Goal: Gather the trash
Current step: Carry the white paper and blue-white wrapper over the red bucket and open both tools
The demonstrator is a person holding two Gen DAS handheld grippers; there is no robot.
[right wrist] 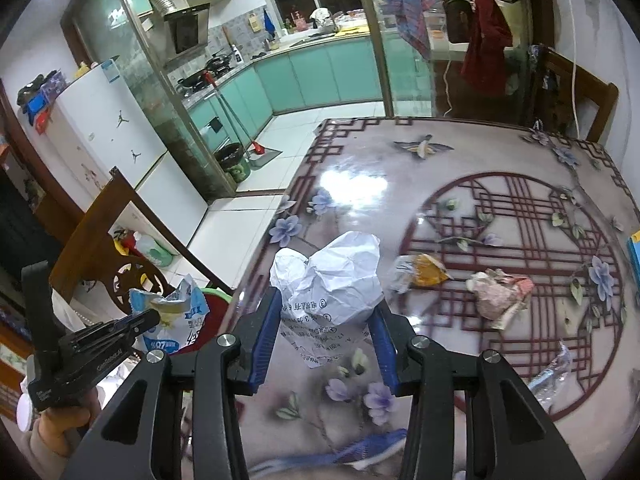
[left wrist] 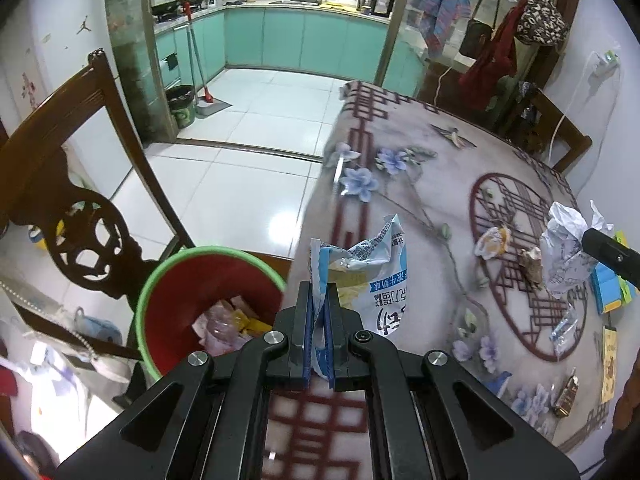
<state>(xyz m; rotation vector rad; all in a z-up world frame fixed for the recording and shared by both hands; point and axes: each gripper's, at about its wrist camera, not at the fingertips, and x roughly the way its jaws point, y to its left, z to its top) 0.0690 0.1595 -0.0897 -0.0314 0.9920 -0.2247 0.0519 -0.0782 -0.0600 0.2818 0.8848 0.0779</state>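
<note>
My left gripper (left wrist: 319, 300) is shut on a blue and white snack bag (left wrist: 372, 276), held above the table's left edge. Just to its left stands a red bin with a green rim (left wrist: 160, 280), with wrappers inside. From the right wrist view, that left gripper (right wrist: 154, 318) and its snack bag (right wrist: 180, 316) hang in front of the bin (right wrist: 214, 294). My right gripper (right wrist: 326, 320) is shut on a crumpled white printed paper (right wrist: 332, 276) above the table. In the left wrist view the same paper (left wrist: 564, 252) shows at the right, with one black finger (left wrist: 608, 252) against it.
A patterned table (right wrist: 500, 160) carries an orange and white wrapper (right wrist: 420, 272), a pinkish crumpled wad (right wrist: 500, 292), clear plastic (right wrist: 556, 376) and blue and yellow packets (left wrist: 612, 292). A carved wooden chair (left wrist: 80, 216) stands behind the bin. A hand (right wrist: 60, 420) holds the left gripper.
</note>
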